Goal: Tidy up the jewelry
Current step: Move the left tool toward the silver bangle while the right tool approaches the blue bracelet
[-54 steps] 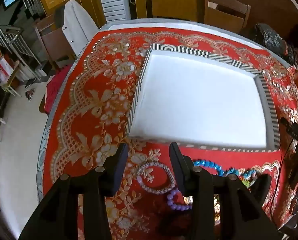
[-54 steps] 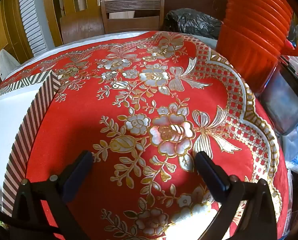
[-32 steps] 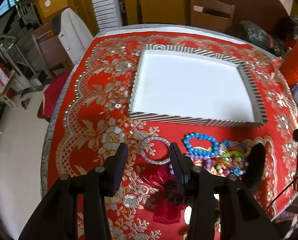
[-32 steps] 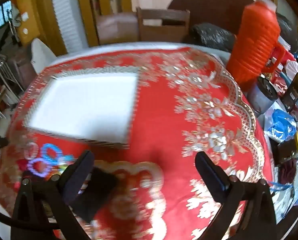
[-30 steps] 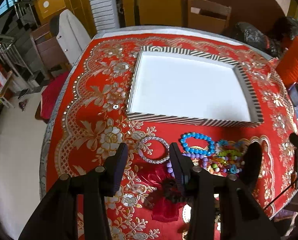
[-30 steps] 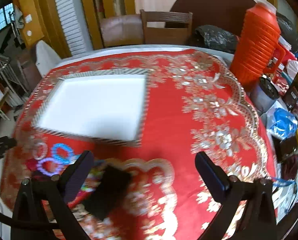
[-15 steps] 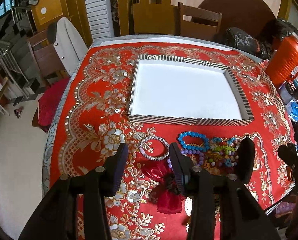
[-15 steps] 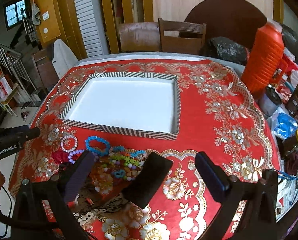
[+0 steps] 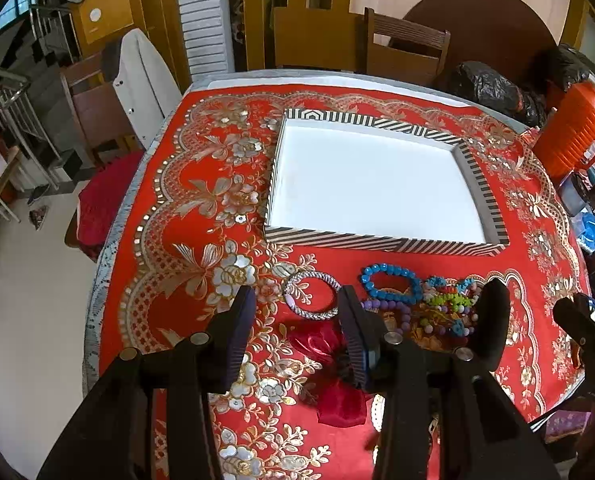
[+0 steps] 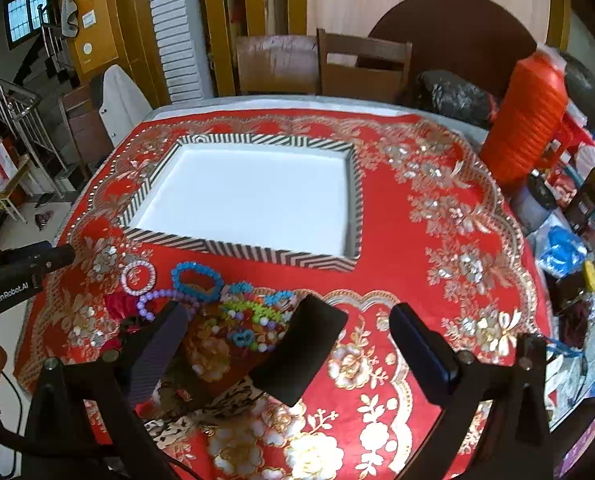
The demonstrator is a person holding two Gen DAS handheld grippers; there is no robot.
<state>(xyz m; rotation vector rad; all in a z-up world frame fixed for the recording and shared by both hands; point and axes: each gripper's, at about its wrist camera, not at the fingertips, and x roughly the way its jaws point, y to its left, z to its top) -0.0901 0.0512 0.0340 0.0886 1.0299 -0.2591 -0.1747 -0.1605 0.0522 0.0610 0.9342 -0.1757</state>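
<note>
Left wrist view, lower left: left gripper [image 9: 295, 312] hovering over the red-clothed desk [image 9: 201, 240], jaws moderately apart, nothing between. Just past its tips, a white beaded bracelet [image 9: 311, 292]; right of it a blue bracelet [image 9: 391, 282] and mixed bead pile [image 9: 449, 312]. Upper centre: empty striped tray [image 9: 381, 240]. Right wrist view, bottom: right gripper [image 10: 285, 340] spread wide, holding nothing.

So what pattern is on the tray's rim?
Black and white diagonal stripes on the tray, clearest in the left wrist view.
</note>
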